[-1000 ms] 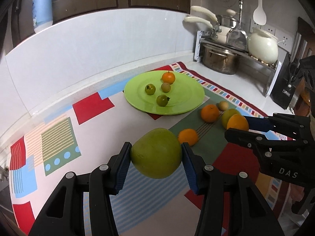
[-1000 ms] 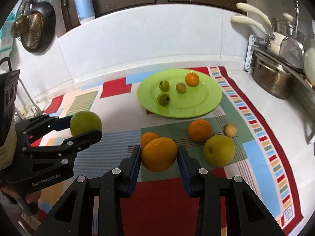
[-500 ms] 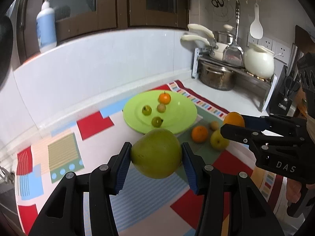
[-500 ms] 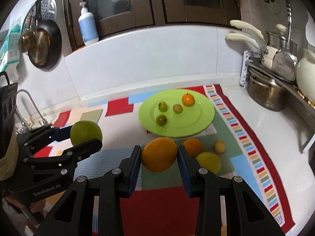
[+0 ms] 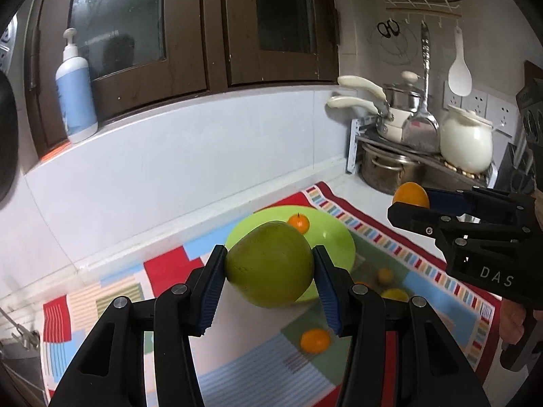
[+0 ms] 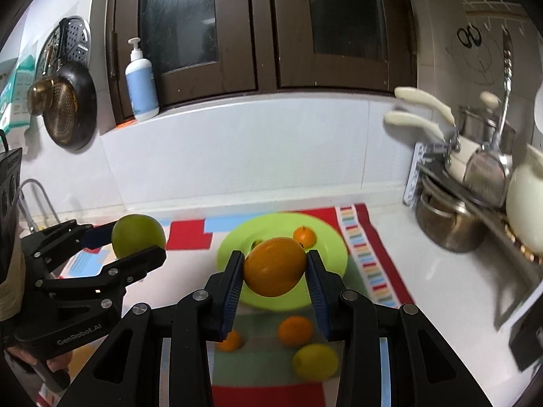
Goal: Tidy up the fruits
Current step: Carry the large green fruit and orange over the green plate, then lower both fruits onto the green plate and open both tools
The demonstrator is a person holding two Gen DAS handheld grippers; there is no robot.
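Plate (image 5: 339,237) half hidden behind pear (image 5: 269,264)

The tongs (image 5: 269,273) are matt black plastic with ribbed blue pads. The plate (image 6: 336,257) looks glossy and smooth. The pot (image 5: 387,173) is shiny metal, the cupboard doors (image 6: 217,81) dark wood, the mat (image 5: 166,268) printed cloth.

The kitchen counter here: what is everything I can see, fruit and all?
green fruit: 1, large, clamped in left gripper, in the air
big orange: 1, clamped in right gripper, in the air
plate: 1, lime green, on mat by wall
small orange: 1, on plate
loose fruit on mat: two orange, one yellow-green
mat: 1, multicoloured, on counter
pump bottle: 1, blue and white, on ledge
pots: several, steel and cream, rack at right
left gripper: black, blue pads
right gripper: black, blue pads
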